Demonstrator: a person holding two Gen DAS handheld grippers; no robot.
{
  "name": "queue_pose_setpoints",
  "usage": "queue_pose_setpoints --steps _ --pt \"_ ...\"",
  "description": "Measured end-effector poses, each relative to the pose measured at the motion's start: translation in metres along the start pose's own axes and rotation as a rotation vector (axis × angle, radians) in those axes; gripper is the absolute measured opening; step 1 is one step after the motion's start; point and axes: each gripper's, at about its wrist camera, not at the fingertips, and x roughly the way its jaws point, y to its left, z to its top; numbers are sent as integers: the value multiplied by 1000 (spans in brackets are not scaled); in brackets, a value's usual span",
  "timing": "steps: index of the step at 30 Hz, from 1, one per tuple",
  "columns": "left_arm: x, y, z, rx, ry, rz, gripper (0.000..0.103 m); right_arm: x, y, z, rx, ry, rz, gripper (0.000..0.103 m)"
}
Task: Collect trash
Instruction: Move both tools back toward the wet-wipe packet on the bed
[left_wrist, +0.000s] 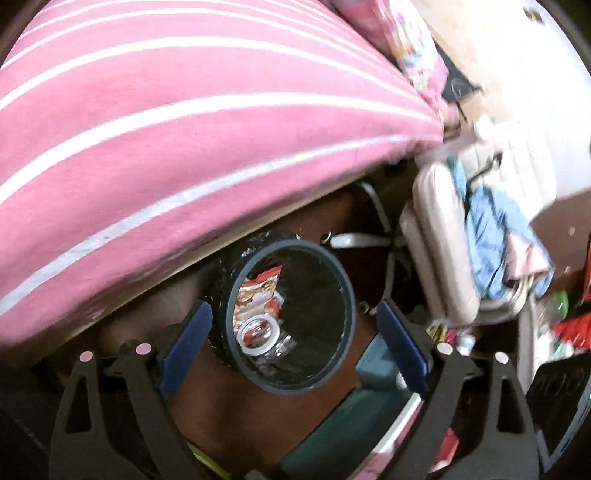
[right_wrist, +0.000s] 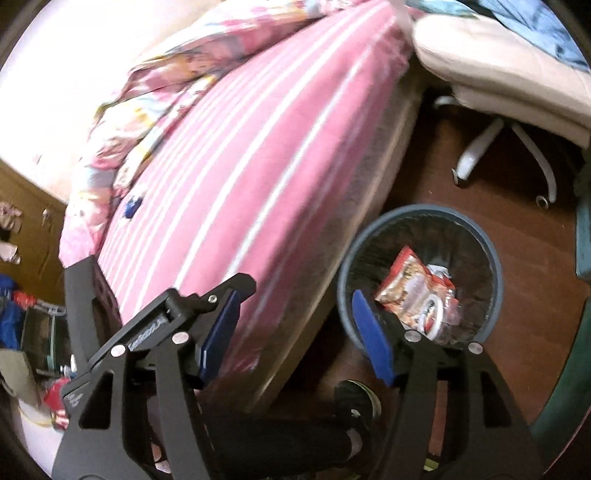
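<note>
We saw one round trash bin (left_wrist: 291, 321) on the brown floor (right_wrist: 509, 229), just beside the pink striped mattress (left_wrist: 184, 129) on its left. Inside lay one red snack wrapper (right_wrist: 410, 284), a clear cup with a white rim (left_wrist: 258, 332), plus crumpled clear plastic; exact count unclear. Left gripper (left_wrist: 295, 332) was spread wide, nothing held, bin mouth framed between its blue pads (left_wrist: 188, 339). Right gripper (right_wrist: 295, 332) was likewise spread and empty, bin to its right. Farther right stood one pale office chair (right_wrist: 509, 77) with blue cloth (left_wrist: 491, 236) draped on it.
</note>
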Motion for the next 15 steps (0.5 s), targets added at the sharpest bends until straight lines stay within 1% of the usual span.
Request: queue_pose_setpoints --steps 5,11,15 --pt "-42 12 2 -50 -117 -49 88 -6 33 -3 -66 17 54 64" --pt "-97 32 11 -89 -255 -124 88 -13 75 -3 -127 6 126 64" --pt "-120 47 22 -113 -305 -163 88 -12 105 -1 -158 7 167 64"
